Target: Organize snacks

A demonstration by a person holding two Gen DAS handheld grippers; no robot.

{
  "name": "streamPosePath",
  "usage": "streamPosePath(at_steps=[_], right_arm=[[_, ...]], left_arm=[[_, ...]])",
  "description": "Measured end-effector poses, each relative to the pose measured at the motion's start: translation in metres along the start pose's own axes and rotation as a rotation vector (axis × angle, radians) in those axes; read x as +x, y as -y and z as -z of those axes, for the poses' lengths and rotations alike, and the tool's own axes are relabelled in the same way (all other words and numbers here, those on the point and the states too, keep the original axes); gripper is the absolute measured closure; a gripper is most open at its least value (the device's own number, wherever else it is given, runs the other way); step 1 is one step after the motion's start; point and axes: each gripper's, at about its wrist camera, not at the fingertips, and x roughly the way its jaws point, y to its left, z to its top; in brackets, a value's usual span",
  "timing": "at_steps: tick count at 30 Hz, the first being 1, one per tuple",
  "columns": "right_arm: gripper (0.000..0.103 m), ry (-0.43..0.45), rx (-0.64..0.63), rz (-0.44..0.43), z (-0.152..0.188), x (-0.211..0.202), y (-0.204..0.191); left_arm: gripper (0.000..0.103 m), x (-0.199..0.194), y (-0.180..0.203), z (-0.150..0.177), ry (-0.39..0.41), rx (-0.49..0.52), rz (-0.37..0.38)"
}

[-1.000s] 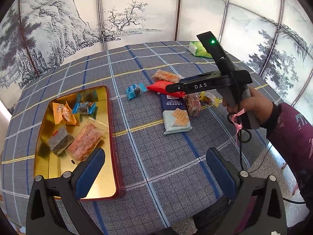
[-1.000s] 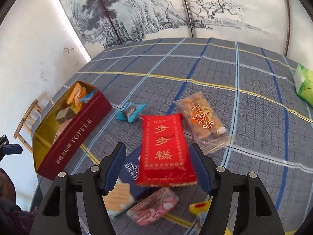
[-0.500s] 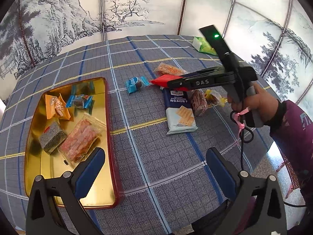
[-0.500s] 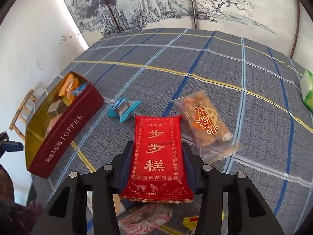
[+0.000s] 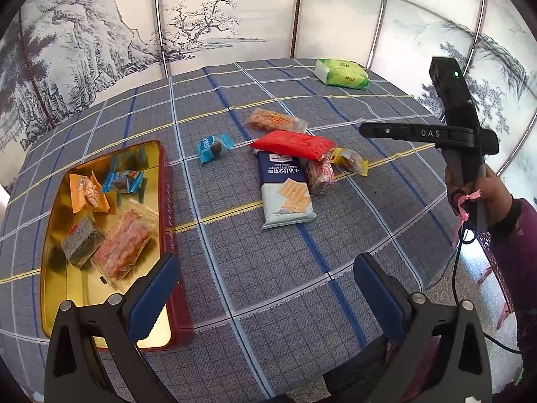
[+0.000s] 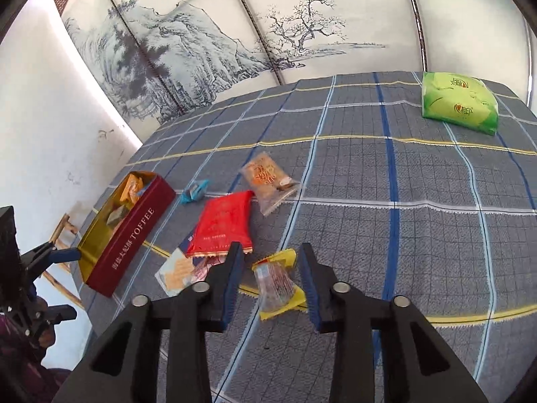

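Note:
My right gripper (image 6: 270, 268) hovers low over the cloth, jaws opening, pads pressing on nothing. A yellow-wrapped candy (image 6: 275, 282) lies on the table in the gap below them. Just left of it, the red packet (image 6: 223, 223) rests free on a blue cracker pack (image 6: 174, 272), beside a pink-striped packet (image 6: 204, 267). In the left wrist view the right gripper (image 5: 365, 131) is off to the right of the red packet (image 5: 292, 144). My left gripper (image 5: 265, 288) is open and empty near the front edge, beside the gold tin (image 5: 50, 268).
The red-walled TOFFEE tin (image 6: 131, 235) holds several wrapped snacks. A clear-wrapped orange biscuit (image 5: 273, 121) and a blue candy (image 5: 211, 146) lie behind the pile. A green tissue pack (image 5: 342, 74) sits at the far edge. A person's hand and dark sleeve are at the right.
Half a second ago the right gripper was shut on the red packet. It has let go and drawn back to the right, and the packet now lies on the cracker pack. The left gripper has kept still.

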Motion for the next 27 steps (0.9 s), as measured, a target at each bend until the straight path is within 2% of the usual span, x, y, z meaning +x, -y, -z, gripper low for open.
streamPosePath(at_steps=[2, 3, 7, 10, 11, 13, 14, 15, 19, 23, 25, 27], right_arm=[[0.024, -0.008, -0.031, -0.039, -0.01, 0.007, -0.013], [0.021, -0.027, -0.062, -0.042, -0.016, 0.015, -0.022], [0.021, -0.123, -0.171, -0.009, -0.031, 0.056, -0.043], [0.021, -0.223, -0.189, 0.027, -0.036, 0.089, -0.047], [0.023, -0.247, -0.188, 0.014, -0.036, 0.097, -0.048], [0.036, -0.286, -0.208, 0.025, -0.036, 0.108, -0.052], [0.05, -0.303, -0.217, 0.039, -0.035, 0.112, -0.054], [0.051, -0.307, -0.22, 0.047, -0.036, 0.114, -0.054], [0.054, -0.255, -0.218, 0.056, -0.035, 0.099, -0.056], [0.055, -0.111, -0.144, 0.03, -0.027, 0.049, -0.043], [0.075, -0.056, -0.103, 0.061, -0.018, 0.023, -0.03], [0.078, -0.013, -0.036, 0.087, -0.003, -0.003, -0.009]], left_arm=[[0.001, 0.001, 0.003, -0.001, -0.003, 0.002, 0.002], [0.001, 0.0, 0.004, -0.001, -0.002, 0.003, 0.003], [0.001, -0.003, 0.005, 0.0, 0.01, 0.011, -0.002], [0.001, -0.003, -0.001, -0.001, 0.01, -0.002, 0.006], [0.001, -0.002, -0.004, -0.001, 0.007, -0.008, 0.009], [0.001, 0.001, -0.009, -0.001, 0.001, -0.02, 0.015], [0.001, 0.003, -0.011, 0.0, -0.003, -0.026, 0.018], [0.001, 0.004, -0.013, 0.0, -0.007, -0.033, 0.019], [0.001, 0.007, -0.018, 0.002, -0.012, -0.048, 0.025], [0.001, 0.006, -0.018, 0.004, -0.011, -0.048, 0.027], [0.001, 0.006, -0.017, 0.003, -0.013, -0.044, 0.032], [0.001, 0.006, -0.013, 0.003, -0.016, -0.039, 0.034]])
